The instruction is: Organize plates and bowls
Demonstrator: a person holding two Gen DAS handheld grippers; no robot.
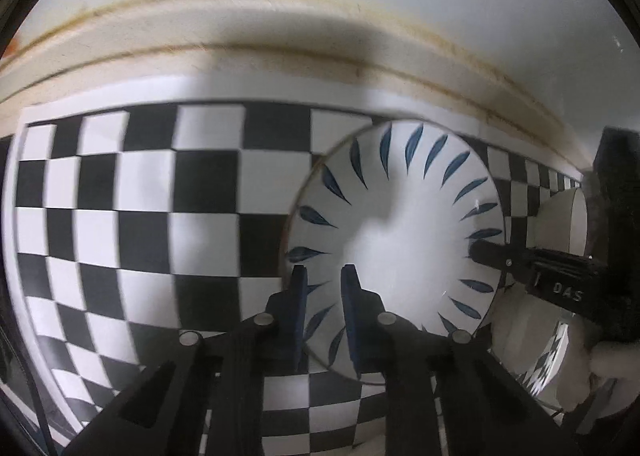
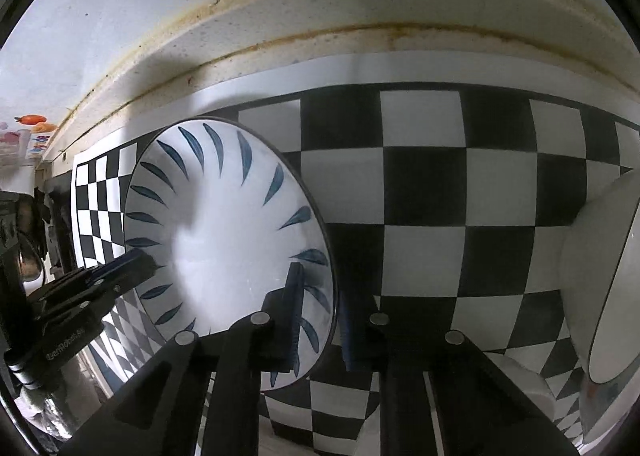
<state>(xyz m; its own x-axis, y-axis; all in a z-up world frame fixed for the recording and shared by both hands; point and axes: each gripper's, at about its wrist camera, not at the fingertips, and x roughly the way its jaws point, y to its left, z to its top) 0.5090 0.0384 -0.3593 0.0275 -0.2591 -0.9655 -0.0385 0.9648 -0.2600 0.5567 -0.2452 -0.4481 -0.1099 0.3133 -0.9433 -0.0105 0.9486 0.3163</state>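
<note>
A white plate with blue leaf marks is held above the black-and-white checkered mat. My left gripper is shut on its near left rim. My right gripper is shut on its right rim; the plate fills the left of the right wrist view. The right gripper also shows in the left wrist view at the plate's right edge, and the left gripper shows in the right wrist view at its left edge. A white bowl stands at the right.
The checkered mat lies on a pale counter with a stained raised back edge. White dishes stand to the right of the plate in the left wrist view.
</note>
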